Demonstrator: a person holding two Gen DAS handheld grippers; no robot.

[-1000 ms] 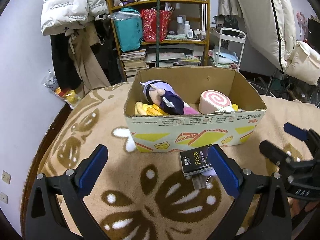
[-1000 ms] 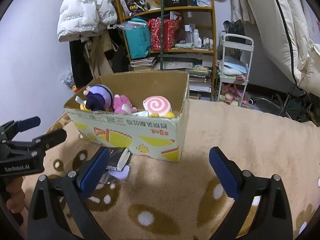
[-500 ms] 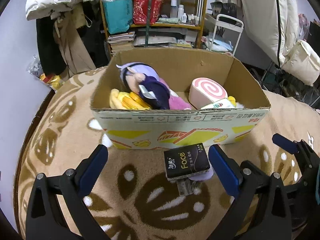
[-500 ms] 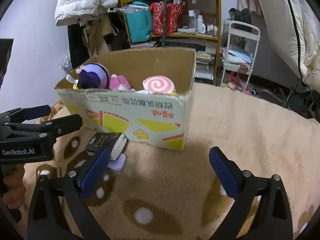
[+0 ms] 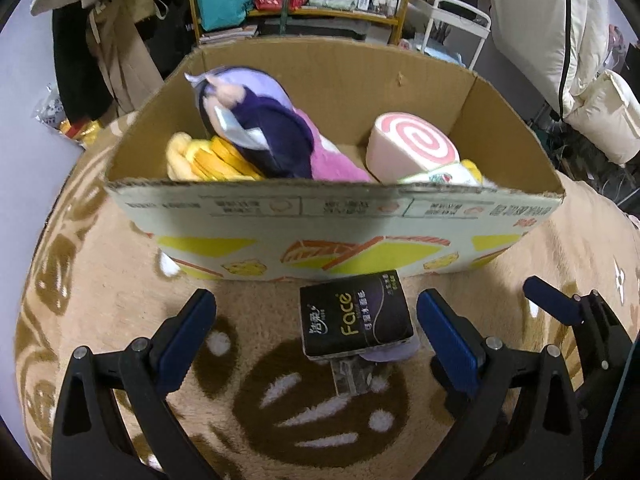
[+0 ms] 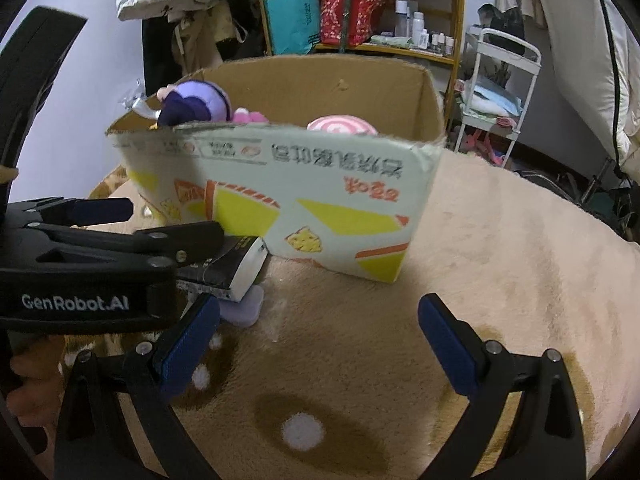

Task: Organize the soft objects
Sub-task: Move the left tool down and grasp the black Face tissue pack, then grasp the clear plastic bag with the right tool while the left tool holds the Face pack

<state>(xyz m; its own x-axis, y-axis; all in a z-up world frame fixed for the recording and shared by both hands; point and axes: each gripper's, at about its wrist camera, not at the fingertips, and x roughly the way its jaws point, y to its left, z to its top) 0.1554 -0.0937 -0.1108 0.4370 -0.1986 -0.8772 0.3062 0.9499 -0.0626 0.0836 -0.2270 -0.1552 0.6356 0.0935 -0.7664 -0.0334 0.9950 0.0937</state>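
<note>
Closer now: left gripper (image 5: 316, 336), jaws wide, straddles the black tissue pack (image 5: 355, 320). Right gripper (image 6: 318, 340) wide, empty. Plush doll (image 5: 256, 128) and swirl-roll cushion (image 5: 412, 146) already boxed; pack remains outside.

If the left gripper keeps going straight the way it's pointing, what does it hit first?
Most likely the black tissue pack lying on the blanket, which sits between the open fingers of the left gripper. Just behind it stands the cardboard box. Depth is hard to judge.
</note>
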